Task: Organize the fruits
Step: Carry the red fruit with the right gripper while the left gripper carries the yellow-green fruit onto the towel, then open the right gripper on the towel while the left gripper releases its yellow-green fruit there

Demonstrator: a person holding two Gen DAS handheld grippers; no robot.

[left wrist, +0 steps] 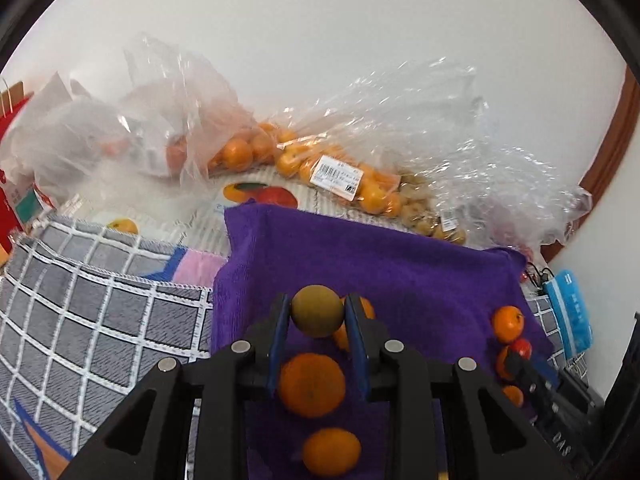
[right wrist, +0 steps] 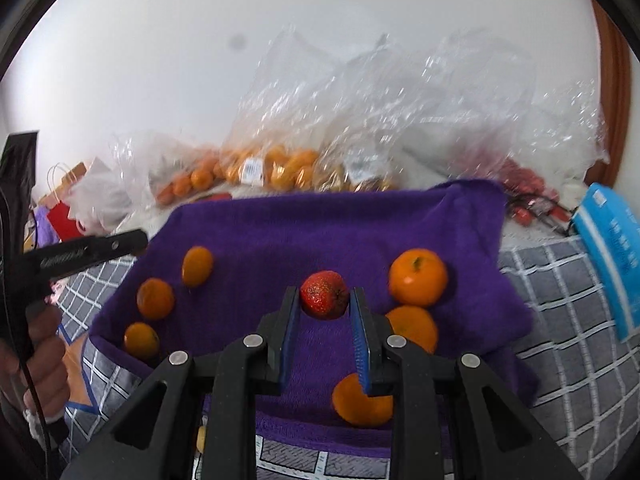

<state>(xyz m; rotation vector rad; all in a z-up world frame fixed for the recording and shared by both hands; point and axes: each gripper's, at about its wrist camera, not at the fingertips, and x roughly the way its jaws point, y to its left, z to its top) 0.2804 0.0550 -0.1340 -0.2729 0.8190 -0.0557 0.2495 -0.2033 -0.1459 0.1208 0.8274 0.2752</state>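
Observation:
A purple cloth (left wrist: pixel 400 264) lies on the table and carries several oranges (left wrist: pixel 312 384). My left gripper (left wrist: pixel 316 312) is shut on a brownish-green round fruit (left wrist: pixel 316 310) above the cloth. My right gripper (right wrist: pixel 325 296) is shut on a small red fruit (right wrist: pixel 324 294) above the same purple cloth (right wrist: pixel 320 232), with oranges (right wrist: pixel 418 276) beside it. The right gripper also shows at the right of the left wrist view (left wrist: pixel 516 356). The left gripper's finger (right wrist: pixel 100 246) shows at the left of the right wrist view.
Clear plastic bags of oranges (left wrist: pixel 340 176) and small brown fruits (left wrist: pixel 424 216) lie behind the cloth against the white wall. A grey checked cloth (left wrist: pixel 100 300) covers the table. A blue packet (right wrist: pixel 612 248) lies at the right. A red paper bag (right wrist: pixel 60 212) stands at far left.

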